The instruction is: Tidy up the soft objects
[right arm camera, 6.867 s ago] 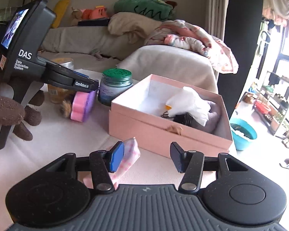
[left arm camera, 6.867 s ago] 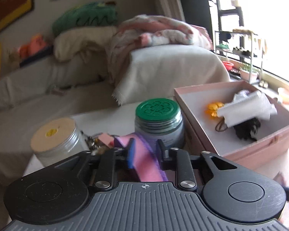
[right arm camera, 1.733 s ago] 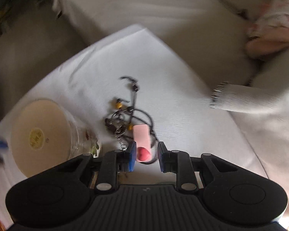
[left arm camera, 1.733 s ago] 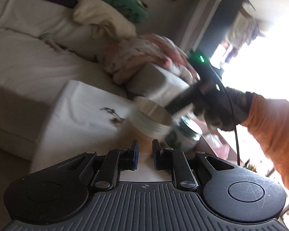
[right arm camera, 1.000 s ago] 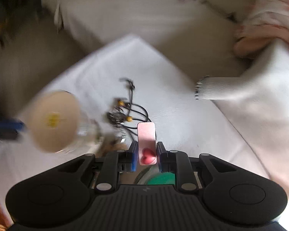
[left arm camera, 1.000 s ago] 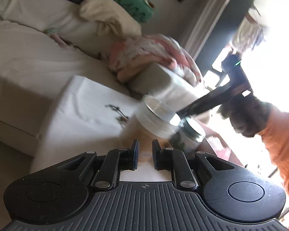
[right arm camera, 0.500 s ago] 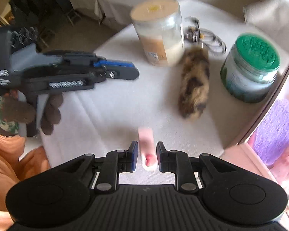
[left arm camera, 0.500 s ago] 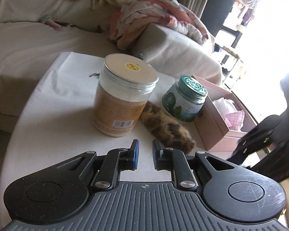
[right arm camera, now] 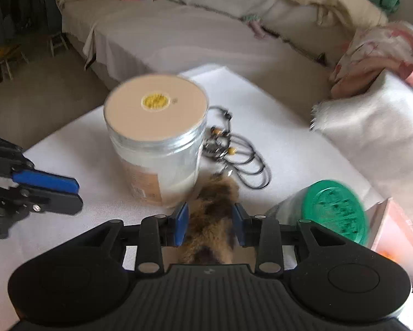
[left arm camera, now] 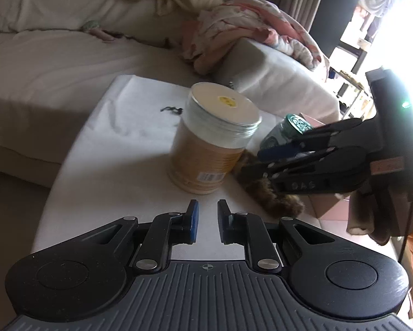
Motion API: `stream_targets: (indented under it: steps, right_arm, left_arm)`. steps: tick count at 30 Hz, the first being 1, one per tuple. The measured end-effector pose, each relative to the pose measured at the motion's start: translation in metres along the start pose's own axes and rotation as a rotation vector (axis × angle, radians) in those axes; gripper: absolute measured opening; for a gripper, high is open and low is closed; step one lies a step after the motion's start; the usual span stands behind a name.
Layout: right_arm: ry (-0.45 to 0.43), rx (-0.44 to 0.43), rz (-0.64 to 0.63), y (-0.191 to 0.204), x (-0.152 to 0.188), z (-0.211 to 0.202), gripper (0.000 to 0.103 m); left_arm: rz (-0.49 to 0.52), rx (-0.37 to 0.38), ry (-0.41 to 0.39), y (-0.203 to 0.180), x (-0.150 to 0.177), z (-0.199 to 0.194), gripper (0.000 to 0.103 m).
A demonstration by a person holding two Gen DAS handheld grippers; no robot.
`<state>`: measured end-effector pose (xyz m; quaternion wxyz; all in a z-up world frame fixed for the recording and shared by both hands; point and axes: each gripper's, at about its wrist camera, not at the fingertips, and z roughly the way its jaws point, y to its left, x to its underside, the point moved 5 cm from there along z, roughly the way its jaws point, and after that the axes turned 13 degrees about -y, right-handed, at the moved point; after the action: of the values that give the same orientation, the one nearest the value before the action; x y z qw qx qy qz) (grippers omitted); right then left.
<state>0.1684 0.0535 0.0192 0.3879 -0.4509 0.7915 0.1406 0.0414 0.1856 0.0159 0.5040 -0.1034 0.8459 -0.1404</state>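
A brown furry tail-like soft toy (right arm camera: 212, 220) lies on the white table (right arm camera: 289, 138) between a tall jar and a green-lidded jar. My right gripper (right arm camera: 209, 222) is around its middle, jaws touching its sides. In the left wrist view the toy (left arm camera: 272, 195) lies right of the jar, under the right gripper (left arm camera: 264, 162). My left gripper (left arm camera: 205, 218) is nearly closed and empty over the table's near part. The pink box (right arm camera: 396, 231) shows at the right edge.
A tall jar with a beige lid (right arm camera: 155, 138) stands at the table's middle. A green-lidded jar (right arm camera: 330, 209) stands beside the pink box. A black cord with beads (right arm camera: 234, 151) lies behind the jars. A sofa with blankets (left arm camera: 247, 33) is beyond.
My right gripper let go of the small pink piece, swung back over the table and came down around the furry toy. My left gripper stayed near the table's front, still nearly closed.
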Motion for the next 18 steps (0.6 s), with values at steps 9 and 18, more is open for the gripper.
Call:
stream_targets:
  steps: [9, 18]
  right_arm:
    - [0.002, -0.085, 0.112, 0.016, 0.015, -0.031, 0.0]
    - [-0.164, -0.317, 0.147, 0.071, 0.017, -0.131, 0.0]
  left_arm:
    - [-0.017, 0.027, 0.005, -0.003, 0.002, -0.001, 0.016]
    - [-0.038, 0.042, -0.009, -0.01, -0.001, -0.008, 0.016]
